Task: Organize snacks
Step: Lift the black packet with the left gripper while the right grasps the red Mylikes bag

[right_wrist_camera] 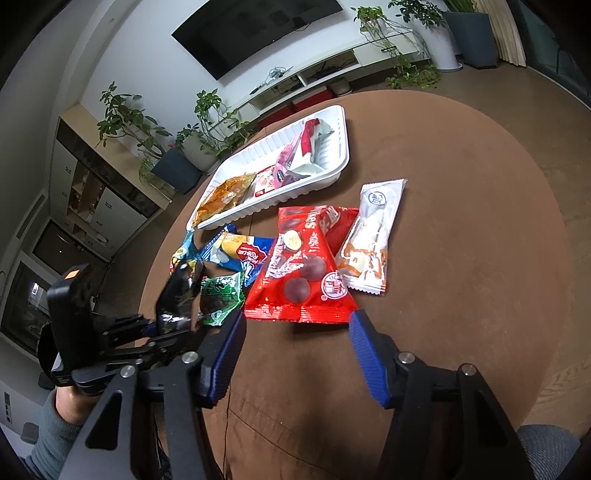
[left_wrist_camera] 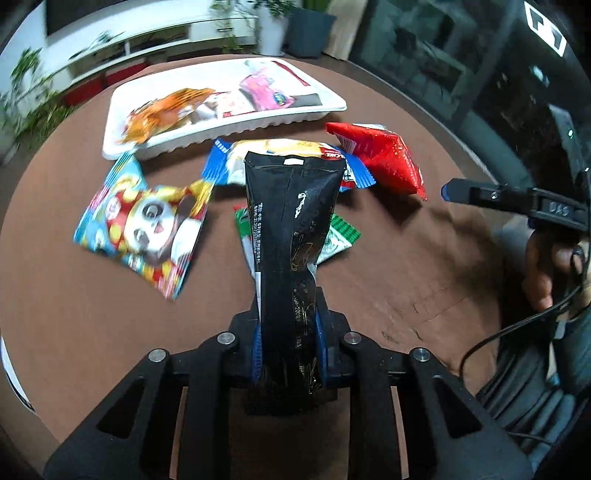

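The left gripper [left_wrist_camera: 288, 347] pinches a black snack packet [left_wrist_camera: 291, 236] between its blue pads, jaws drawn narrow on the packet's lower end. The packet stands up out of the fingers, its sealed top tilted away over the other snacks. Seen from the right wrist, the same gripper [right_wrist_camera: 173, 321] carries the packet [right_wrist_camera: 181, 291] at the left edge of the round brown table [right_wrist_camera: 461, 295].

The right gripper [right_wrist_camera: 295, 350] hangs with its jaws about half open and nothing between them, its blue fingertips [right_wrist_camera: 364, 339] just short of a red bag [right_wrist_camera: 306, 273] that lies flat on the table. In the left wrist view this gripper [left_wrist_camera: 448, 191] shows from the side, held in a hand [left_wrist_camera: 550, 266].

Below the lifted packet lies a green-and-white packet [left_wrist_camera: 340, 236]. To its left is a bright cartoon packet [left_wrist_camera: 147, 225], and behind it a blue-and-white wrapper [left_wrist_camera: 225, 166] that touches the red bag [left_wrist_camera: 384, 158]. A white wrapper with orange print [right_wrist_camera: 373, 236] lies just beside the red bag, on its right in the right wrist view.

Farther back sits a white ribbed tray [left_wrist_camera: 229, 125]. It holds an orange packet [left_wrist_camera: 162, 114], a pink packet [left_wrist_camera: 262, 90] and a red-and-white one [right_wrist_camera: 308, 138].

Beyond the table are potted plants [right_wrist_camera: 122, 122] and a dark wall screen [right_wrist_camera: 255, 33].
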Action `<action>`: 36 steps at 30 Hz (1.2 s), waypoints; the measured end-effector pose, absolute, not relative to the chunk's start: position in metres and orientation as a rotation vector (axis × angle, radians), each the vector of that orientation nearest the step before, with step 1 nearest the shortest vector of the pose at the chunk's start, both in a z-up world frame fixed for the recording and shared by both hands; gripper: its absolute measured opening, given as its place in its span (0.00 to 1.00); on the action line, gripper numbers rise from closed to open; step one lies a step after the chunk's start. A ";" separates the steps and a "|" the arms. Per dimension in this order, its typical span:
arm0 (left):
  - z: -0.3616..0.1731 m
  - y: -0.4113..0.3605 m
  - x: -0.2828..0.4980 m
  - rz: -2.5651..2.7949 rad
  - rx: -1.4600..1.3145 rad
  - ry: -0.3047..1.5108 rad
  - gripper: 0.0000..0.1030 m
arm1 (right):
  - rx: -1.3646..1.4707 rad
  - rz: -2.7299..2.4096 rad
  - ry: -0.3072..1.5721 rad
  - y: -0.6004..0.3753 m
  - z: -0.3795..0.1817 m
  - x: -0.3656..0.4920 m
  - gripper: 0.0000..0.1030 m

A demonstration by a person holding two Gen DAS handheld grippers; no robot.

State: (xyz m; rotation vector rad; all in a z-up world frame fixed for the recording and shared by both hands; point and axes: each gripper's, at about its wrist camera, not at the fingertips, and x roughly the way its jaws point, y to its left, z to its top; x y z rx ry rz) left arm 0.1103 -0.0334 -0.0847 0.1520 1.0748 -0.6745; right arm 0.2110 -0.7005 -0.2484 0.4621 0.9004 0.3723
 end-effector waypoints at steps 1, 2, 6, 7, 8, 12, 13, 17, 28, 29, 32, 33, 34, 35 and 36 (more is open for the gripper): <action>-0.086 -0.029 0.107 -0.672 0.124 1.077 0.19 | 0.460 0.372 0.902 -0.700 -0.249 0.211 0.59; -0.087 -0.025 0.103 -0.669 0.096 1.077 0.19 | 0.459 0.370 0.904 -0.700 -0.249 0.210 0.59; -0.086 -0.005 0.091 -0.646 -0.027 1.070 0.19 | 0.448 0.411 0.911 -0.694 -0.247 0.208 0.59; -0.086 -0.002 0.088 -0.638 -0.048 1.070 0.19 | 0.435 0.424 0.910 -0.691 -0.247 0.206 0.59; -0.088 0.001 0.086 -0.630 -0.063 1.072 0.19 | 0.420 0.446 0.908 -0.686 -0.245 0.205 0.59; -0.088 0.006 0.078 -0.619 -0.079 1.069 0.19 | 0.407 0.465 0.903 -0.677 -0.242 0.202 0.59; -0.088 0.004 0.076 -0.620 -0.075 1.069 0.19 | 0.414 0.458 0.904 -0.678 -0.242 0.202 0.59; -0.088 0.007 0.074 -0.618 -0.087 1.067 0.19 | 0.426 0.395 0.908 -0.690 -0.239 0.204 0.59; -0.086 0.016 0.072 -0.620 -0.154 1.052 0.19 | 0.314 0.351 0.918 -0.679 -0.219 0.247 0.59; -0.087 0.017 0.072 -0.617 -0.163 1.052 0.19 | 0.314 0.345 0.929 -0.678 -0.220 0.254 0.59; -0.086 0.020 0.072 -0.613 -0.184 1.047 0.19 | 0.289 0.335 0.975 -0.671 -0.227 0.268 0.59; -0.086 0.021 0.073 -0.611 -0.188 1.044 0.19 | 0.282 0.323 0.991 -0.670 -0.231 0.273 0.59; -0.086 0.021 0.073 -0.612 -0.191 1.043 0.19 | 0.280 0.319 1.001 -0.669 -0.233 0.276 0.59; -0.086 0.021 0.072 -0.613 -0.192 1.044 0.19 | 0.278 0.319 1.012 -0.668 -0.235 0.278 0.59; -0.087 0.021 0.072 -0.614 -0.194 1.044 0.19 | 0.276 0.317 1.019 -0.668 -0.238 0.280 0.59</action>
